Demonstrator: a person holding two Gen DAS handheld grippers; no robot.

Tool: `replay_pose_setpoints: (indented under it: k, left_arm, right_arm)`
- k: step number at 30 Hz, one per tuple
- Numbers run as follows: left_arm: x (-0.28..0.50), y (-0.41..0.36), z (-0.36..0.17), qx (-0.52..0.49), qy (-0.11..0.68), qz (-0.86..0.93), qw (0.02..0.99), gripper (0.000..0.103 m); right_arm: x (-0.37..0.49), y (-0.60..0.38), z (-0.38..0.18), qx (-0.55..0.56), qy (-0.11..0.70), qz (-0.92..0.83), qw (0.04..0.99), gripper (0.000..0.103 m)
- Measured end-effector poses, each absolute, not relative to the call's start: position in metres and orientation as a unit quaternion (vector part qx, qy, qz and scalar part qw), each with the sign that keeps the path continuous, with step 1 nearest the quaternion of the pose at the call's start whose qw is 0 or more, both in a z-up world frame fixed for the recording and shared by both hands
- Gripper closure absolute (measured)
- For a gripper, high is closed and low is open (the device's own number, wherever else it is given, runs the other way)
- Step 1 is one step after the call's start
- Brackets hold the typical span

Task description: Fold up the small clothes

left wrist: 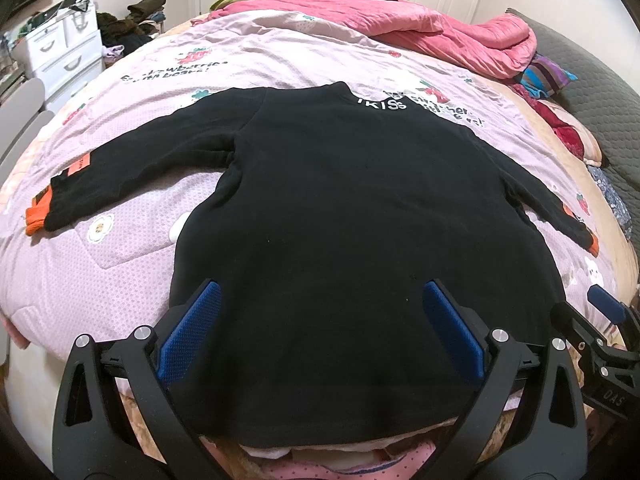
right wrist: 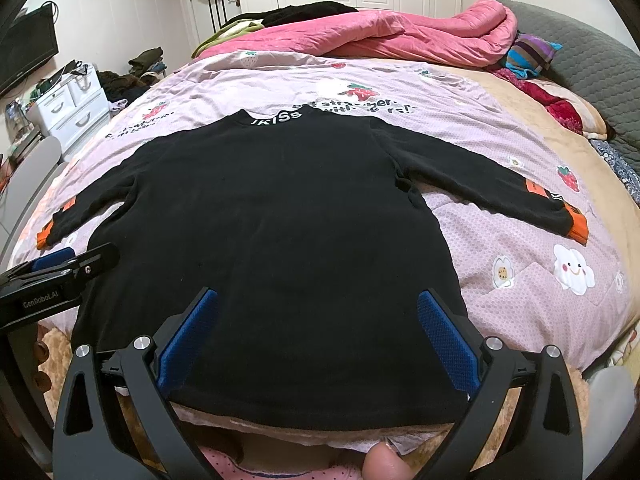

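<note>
While both grippers hover above the hem, the black shirt (left wrist: 340, 200) lies flat on the quilt (left wrist: 260, 56), back up, sleeves spread, collar far. Left gripper (left wrist: 322, 300) jaws wide apart, holding nothing. Right gripper (right wrist: 318, 308) also wide, empty. Pink blanket (right wrist: 380, 32) heaped beyond the shirt.

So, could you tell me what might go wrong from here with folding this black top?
1. The pink quilt is soft and wrinkled, so a low pinch at the black top may catch bedding too.
2. Both sleeves lie spread wide; the right sleeve could drag and bunch when folded in.
3. The open left tool and open right tool hover close together at the hem and could collide.
</note>
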State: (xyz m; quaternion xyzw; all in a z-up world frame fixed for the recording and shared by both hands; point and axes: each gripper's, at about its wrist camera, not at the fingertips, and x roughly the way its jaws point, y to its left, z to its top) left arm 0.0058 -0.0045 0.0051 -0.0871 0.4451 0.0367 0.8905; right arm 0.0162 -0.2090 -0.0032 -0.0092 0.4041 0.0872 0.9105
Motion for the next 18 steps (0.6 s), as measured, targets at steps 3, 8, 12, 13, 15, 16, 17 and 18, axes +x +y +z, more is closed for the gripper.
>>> replay_pose_setpoints:
  k: [3, 8, 12, 13, 15, 16, 17, 18]
  left_arm:
    - [0.010, -0.004, 0.006, -0.085, 0.444, 0.038, 0.891, 0.008]
    - [0.019, -0.002, 0.006, -0.086, 0.440, 0.041, 0.893, 0.008]
    - [0.030, -0.001, 0.007, -0.085, 0.438, 0.043, 0.894, 0.008]
    - [0.031, -0.001, 0.007, -0.085, 0.438, 0.043, 0.894, 0.008]
    - [0.036, -0.001, 0.008, -0.088, 0.436, 0.041, 0.895, 0.008]
    - [0.038, -0.002, 0.008, -0.089, 0.436, 0.041, 0.895, 0.008]
    - [0.041, -0.002, 0.008, -0.089, 0.436, 0.041, 0.895, 0.008]
    - [0.045, -0.003, 0.009, -0.088, 0.436, 0.041, 0.895, 0.008]
  right_arm:
    - [0.019, -0.209, -0.002, -0.008, 0.403, 0.087, 0.911, 0.004]
    - [0.028, -0.210, 0.000, -0.008, 0.400, 0.084, 0.913, 0.004]
    - [0.040, -0.213, 0.003, -0.002, 0.397, 0.080, 0.914, 0.004]
    - [0.043, -0.214, 0.004, 0.000, 0.396, 0.079, 0.915, 0.004]
    - [0.048, -0.216, 0.005, 0.003, 0.395, 0.077, 0.916, 0.004]
    - [0.053, -0.217, 0.006, 0.003, 0.395, 0.075, 0.916, 0.004]
    - [0.055, -0.217, 0.006, 0.004, 0.394, 0.074, 0.916, 0.004]
    - [0.060, -0.218, 0.006, 0.006, 0.394, 0.072, 0.916, 0.004]
